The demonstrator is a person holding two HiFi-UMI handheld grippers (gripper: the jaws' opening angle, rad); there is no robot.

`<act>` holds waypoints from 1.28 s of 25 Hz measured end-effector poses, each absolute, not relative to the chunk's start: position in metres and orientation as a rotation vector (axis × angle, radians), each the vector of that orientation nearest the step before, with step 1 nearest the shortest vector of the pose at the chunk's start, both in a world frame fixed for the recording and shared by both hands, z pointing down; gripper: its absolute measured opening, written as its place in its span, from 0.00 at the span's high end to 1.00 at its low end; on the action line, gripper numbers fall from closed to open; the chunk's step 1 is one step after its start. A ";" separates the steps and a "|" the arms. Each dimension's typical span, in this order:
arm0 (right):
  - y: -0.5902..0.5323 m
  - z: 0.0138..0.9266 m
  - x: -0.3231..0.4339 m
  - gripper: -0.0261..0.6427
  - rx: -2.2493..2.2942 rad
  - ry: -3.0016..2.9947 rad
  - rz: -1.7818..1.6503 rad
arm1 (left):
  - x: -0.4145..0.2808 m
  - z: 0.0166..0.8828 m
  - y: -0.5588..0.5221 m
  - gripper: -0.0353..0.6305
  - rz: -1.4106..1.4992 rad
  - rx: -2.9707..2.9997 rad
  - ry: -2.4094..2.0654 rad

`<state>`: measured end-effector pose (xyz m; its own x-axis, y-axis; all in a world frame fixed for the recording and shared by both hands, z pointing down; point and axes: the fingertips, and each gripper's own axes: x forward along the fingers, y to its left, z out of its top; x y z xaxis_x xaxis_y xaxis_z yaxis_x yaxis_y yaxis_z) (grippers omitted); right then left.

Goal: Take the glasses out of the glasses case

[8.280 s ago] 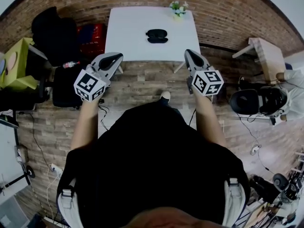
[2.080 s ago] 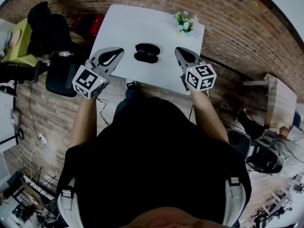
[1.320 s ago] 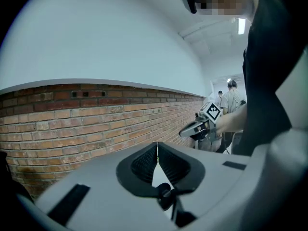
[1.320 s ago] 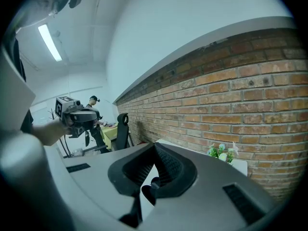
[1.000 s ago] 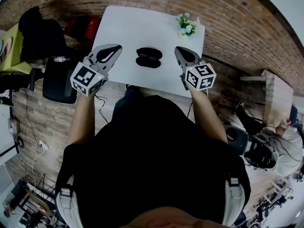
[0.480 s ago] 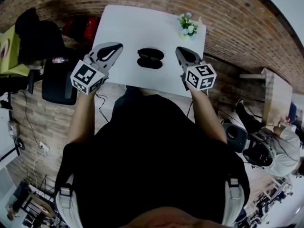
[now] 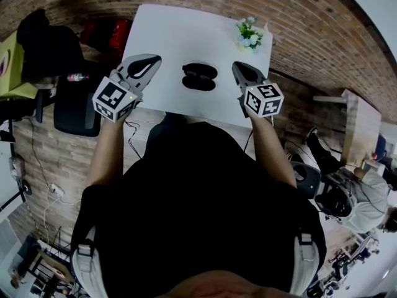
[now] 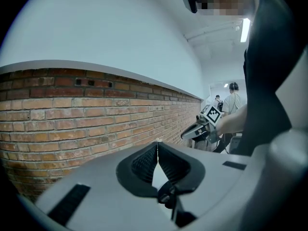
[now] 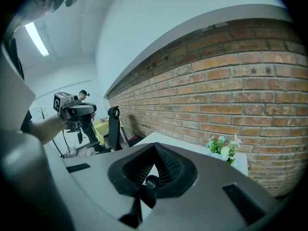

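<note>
The black glasses case [image 7: 200, 77] lies near the middle of the white table [image 7: 186, 36] and shows as two dark oval halves, one behind the other. No glasses can be made out at this size. My left gripper [image 7: 151, 60] hovers over the table's near left edge, left of the case, shut and empty [image 8: 157, 144]. My right gripper [image 7: 239, 67] hangs to the right of the case, also shut with nothing in it [image 9: 154, 146]. Both are apart from the case. Neither gripper view shows the case.
A small pot of flowers [image 7: 250, 35] stands at the table's far right corner, also in the right gripper view [image 9: 222, 148]. A brick wall [image 7: 298, 36] runs behind. A black chair [image 7: 73, 107] and bags stand to the left, and a seated person [image 7: 363, 194] is at the right.
Since the earliest frame the person has walked up to the table, so the case now lies between the two grippers. Over the last second both grippers stay shut and hardly move.
</note>
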<state>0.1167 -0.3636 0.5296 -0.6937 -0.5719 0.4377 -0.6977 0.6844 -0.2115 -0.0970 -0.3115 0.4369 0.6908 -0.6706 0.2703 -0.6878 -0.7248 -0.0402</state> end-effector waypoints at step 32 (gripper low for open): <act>-0.357 0.650 0.112 0.94 0.933 -2.303 0.674 | -0.130 0.476 -0.317 0.93 0.434 2.741 -1.120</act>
<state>0.1117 -0.3572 0.6502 -0.6015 -0.4567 0.6555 -0.7381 0.6316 -0.2372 -0.1299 -0.3174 0.4757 0.6794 -0.6604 0.3197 -0.7034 -0.7102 0.0276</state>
